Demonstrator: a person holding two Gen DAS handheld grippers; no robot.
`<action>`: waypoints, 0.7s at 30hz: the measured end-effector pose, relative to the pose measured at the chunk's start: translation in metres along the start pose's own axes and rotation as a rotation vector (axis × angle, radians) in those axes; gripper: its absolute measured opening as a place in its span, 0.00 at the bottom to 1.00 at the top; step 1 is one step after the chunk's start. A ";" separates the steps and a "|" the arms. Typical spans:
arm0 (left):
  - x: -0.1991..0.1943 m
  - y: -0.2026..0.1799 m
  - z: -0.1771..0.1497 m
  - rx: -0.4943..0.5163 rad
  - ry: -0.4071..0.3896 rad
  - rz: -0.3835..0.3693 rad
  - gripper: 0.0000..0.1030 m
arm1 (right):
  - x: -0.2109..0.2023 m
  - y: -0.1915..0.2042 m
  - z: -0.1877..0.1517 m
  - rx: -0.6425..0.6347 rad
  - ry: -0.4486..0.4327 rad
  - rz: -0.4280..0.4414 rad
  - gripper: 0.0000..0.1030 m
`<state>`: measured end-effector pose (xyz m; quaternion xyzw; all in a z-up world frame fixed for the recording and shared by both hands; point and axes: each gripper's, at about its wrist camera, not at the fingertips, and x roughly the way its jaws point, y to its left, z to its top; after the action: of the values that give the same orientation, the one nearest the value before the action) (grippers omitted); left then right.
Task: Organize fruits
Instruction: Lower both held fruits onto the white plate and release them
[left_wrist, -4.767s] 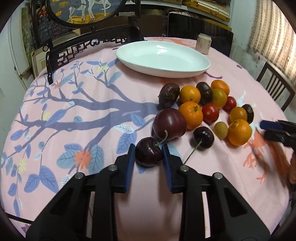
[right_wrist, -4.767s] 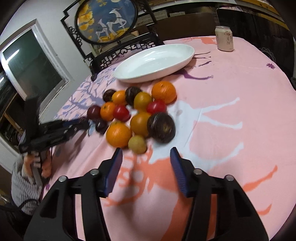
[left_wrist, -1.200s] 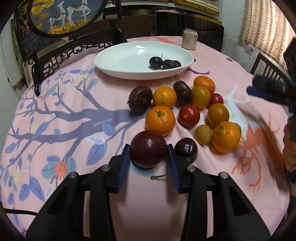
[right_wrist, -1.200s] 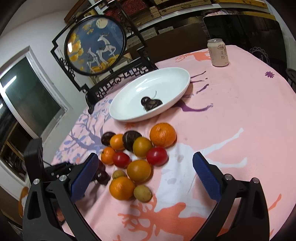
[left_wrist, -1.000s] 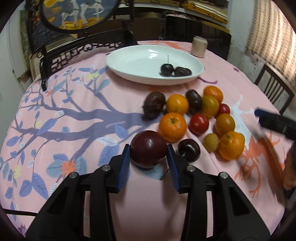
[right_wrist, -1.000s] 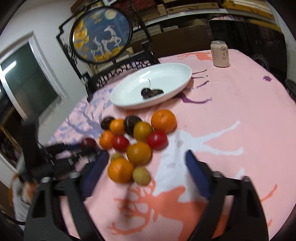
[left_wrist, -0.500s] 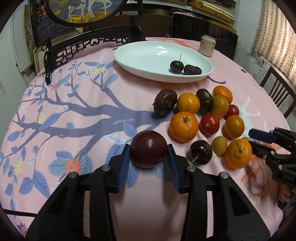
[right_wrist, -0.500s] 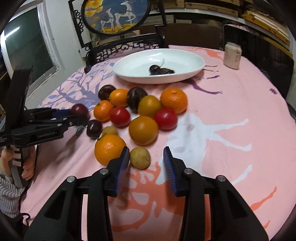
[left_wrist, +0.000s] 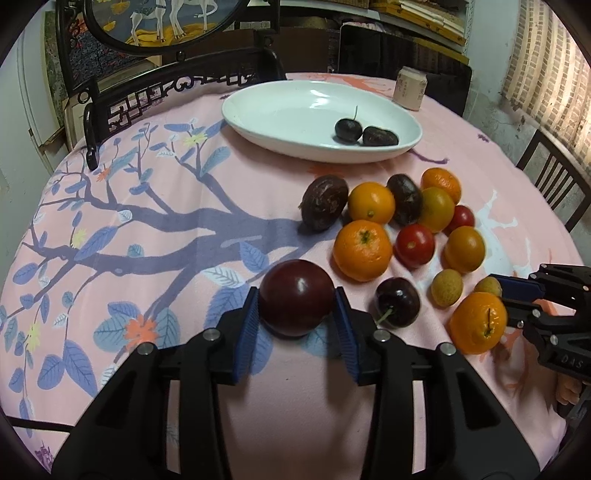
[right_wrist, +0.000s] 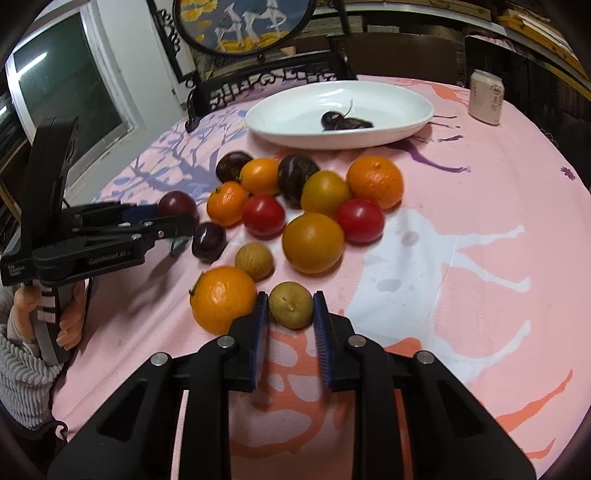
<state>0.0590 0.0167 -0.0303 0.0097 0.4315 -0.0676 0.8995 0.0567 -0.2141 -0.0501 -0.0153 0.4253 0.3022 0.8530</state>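
My left gripper (left_wrist: 297, 317) is shut on a dark red plum (left_wrist: 296, 296) that rests on the pink cloth. My right gripper (right_wrist: 290, 317) is shut on a small tan longan (right_wrist: 290, 304), with its left pad touching an orange (right_wrist: 221, 298). A second longan (right_wrist: 254, 260) and a dark cherry (left_wrist: 397, 301) lie close by. Behind them sits a cluster of oranges, red tomatoes and dark passion fruits (left_wrist: 400, 218). The white oval plate (left_wrist: 280, 110) at the back holds a cherry (left_wrist: 348, 129) and a dark fruit (left_wrist: 380, 136).
A pale drink can (right_wrist: 487, 96) stands at the back right, beyond the plate. A carved black chair back (left_wrist: 147, 99) rises at the table's far edge. A person's hand (right_wrist: 70, 314) and grey sleeve hold the left gripper's handle.
My right gripper came down to the longan and closed its wide-open jaws on it. My left gripper kept its hold on the plum, and its view shifted only slightly.
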 end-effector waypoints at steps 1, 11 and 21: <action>-0.002 0.000 0.001 -0.002 -0.006 -0.010 0.39 | -0.006 -0.003 0.002 0.017 -0.031 -0.001 0.24; -0.002 -0.008 0.082 -0.014 -0.092 -0.005 0.39 | -0.017 -0.033 0.085 0.130 -0.158 -0.001 0.24; 0.043 0.000 0.131 -0.085 -0.098 0.003 0.63 | 0.043 -0.070 0.145 0.279 -0.186 -0.009 0.65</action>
<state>0.1874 0.0017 0.0185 -0.0312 0.3894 -0.0480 0.9193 0.2174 -0.2081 -0.0053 0.1292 0.3823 0.2364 0.8839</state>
